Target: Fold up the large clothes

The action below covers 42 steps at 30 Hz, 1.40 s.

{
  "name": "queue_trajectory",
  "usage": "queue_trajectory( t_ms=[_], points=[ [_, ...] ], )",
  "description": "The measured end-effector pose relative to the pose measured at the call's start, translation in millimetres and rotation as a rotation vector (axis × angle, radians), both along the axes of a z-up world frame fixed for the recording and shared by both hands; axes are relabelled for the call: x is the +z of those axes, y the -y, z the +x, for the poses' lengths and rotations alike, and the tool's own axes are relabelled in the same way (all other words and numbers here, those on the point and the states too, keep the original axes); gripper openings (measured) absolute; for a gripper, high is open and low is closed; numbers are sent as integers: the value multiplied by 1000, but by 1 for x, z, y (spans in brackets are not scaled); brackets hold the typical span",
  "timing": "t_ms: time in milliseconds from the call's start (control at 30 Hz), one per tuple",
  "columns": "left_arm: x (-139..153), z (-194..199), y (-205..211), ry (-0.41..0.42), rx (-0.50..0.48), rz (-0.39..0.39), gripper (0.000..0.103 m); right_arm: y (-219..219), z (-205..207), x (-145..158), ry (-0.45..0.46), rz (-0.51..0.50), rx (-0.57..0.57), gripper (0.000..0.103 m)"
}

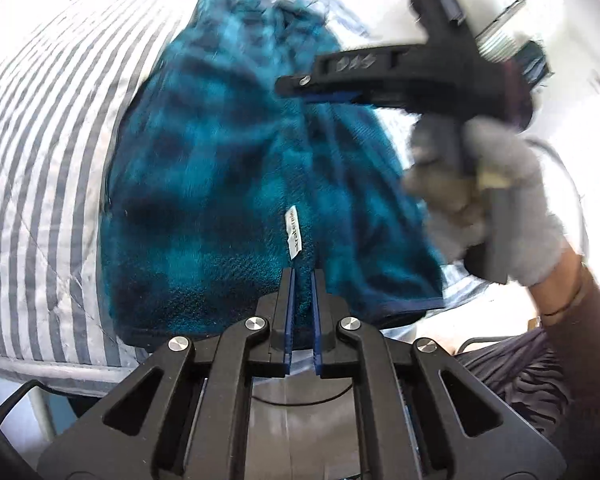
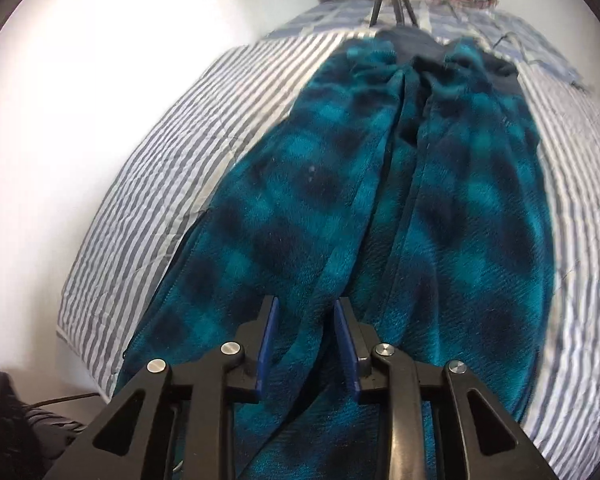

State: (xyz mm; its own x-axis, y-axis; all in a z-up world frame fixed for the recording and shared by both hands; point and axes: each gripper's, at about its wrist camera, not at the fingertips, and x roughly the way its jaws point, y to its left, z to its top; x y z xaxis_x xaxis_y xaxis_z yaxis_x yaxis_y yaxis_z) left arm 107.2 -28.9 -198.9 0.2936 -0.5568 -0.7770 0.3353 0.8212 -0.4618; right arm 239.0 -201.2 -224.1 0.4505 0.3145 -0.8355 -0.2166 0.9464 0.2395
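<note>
Teal-and-navy plaid fleece point(image 2: 340, 200), bunched on striped bedcover point(image 2: 148, 184)

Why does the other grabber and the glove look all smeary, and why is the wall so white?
Left wrist view: the right gripper and grey gloved hand are streaked by motion blur, while the white label on the teal plaid fleece garment stays sharp. Right wrist view: the pale wall is overexposed, and the striped bedcover curves from fisheye distortion.

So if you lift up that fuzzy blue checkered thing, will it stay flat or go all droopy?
Probably droopy: the blue plaid fleece garment already bunches into soft folds where the left gripper and right gripper pinch it. Its fuzzy pile likely grips the pads, so it shouldn't slip. It looks bulky, yet probably light.
</note>
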Motion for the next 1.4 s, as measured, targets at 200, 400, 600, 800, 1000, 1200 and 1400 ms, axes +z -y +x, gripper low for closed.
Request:
queue_trajectory(
  t_ms=[200, 400, 600, 800, 1000, 1200, 1400],
  points=[
    [-23, -1, 12, -49, -53, 74, 5, -25, -8, -19, -2, -24, 85, 30],
    [13, -5, -28, 35, -15, 20, 58, -8, -29, -14, -30, 38, 89, 30],
    [17, 33, -89, -6, 125, -17, 64, 71, -93, 21, 59, 102, -84, 75],
    [-31, 75, -135, -252, 251, -204, 65, 141, -147, -8, -59, 212, -221, 76],
    [-63, 76, -130, -380, 248, -321, 65, 157, -175, -43, -138, 460, -226, 75],
    [-72, 61, -105, -396, 162, -296, 65, 123, -169, -57, -174, 472, -79, 72],
    [-70, 56, -78, -356, 100, -232, 50, 96, -153, -56, -165, 458, -16, 70]
  ],
)
